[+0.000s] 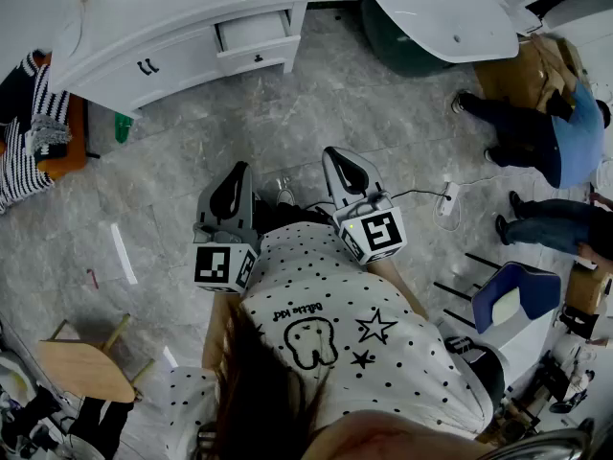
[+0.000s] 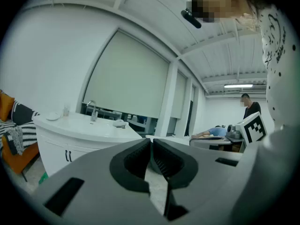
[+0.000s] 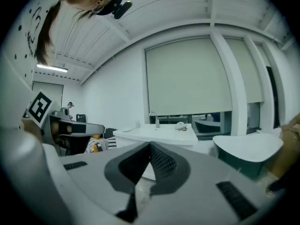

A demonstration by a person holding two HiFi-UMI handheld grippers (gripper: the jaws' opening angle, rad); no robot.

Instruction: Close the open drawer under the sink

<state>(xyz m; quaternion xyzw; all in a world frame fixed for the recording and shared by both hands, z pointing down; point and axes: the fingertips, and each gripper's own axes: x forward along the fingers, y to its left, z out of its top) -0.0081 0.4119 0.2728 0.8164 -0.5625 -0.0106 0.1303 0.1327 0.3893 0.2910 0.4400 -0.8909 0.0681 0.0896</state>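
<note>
The left gripper (image 1: 237, 175) and the right gripper (image 1: 343, 161) sit side by side close to the person's chest. Both are pinched closed and empty, though the left's tips may keep a hairline gap. Beyond them a wide stretch of grey floor (image 1: 316, 103) runs open to the sink cabinet (image 1: 144, 27) at the far left. The open drawer (image 1: 251, 32) juts from the cabinet's right end, well apart from both grippers. A bathtub (image 1: 431, 17) stands at the far right, and a power strip (image 1: 446, 201) lies on the floor to the right.
</note>
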